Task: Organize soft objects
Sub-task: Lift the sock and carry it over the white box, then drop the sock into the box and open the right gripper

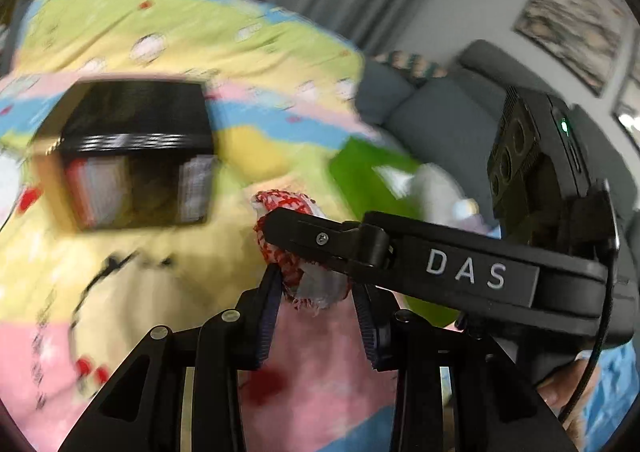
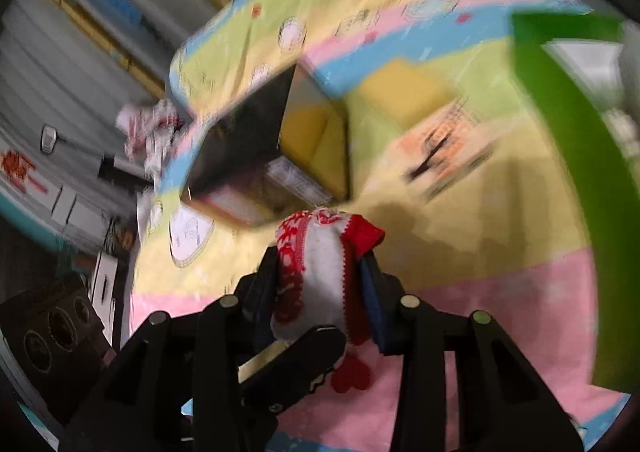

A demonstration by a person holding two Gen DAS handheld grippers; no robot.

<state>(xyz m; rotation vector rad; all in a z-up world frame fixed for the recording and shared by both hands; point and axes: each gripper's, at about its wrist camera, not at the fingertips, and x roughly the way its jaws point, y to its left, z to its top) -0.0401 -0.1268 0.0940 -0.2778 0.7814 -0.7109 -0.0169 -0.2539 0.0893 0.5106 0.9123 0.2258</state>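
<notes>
Both views are motion-blurred. A red-and-white knitted sock (image 1: 292, 268) hangs between both grippers above a colourful bedspread (image 1: 160, 31). In the left wrist view my left gripper (image 1: 316, 292) has its jaws around the sock's lower end, and the right gripper (image 1: 272, 228) reaches in from the right and pinches the sock's top. In the right wrist view my right gripper (image 2: 320, 280) is shut on the sock (image 2: 320, 272), and a left fingertip (image 2: 316, 340) touches its near end. A black storage box (image 1: 136, 155) stands open on the bed; it also shows in the right wrist view (image 2: 256, 147).
A green container (image 1: 372, 167) holding white soft items lies right of the box, also in the right wrist view (image 2: 568, 139). A yellow pad (image 2: 404, 95) lies beyond the box. A grey sofa (image 1: 440, 119) and curtains stand behind the bed. More patterned cloth (image 2: 148, 127) lies at the bed's edge.
</notes>
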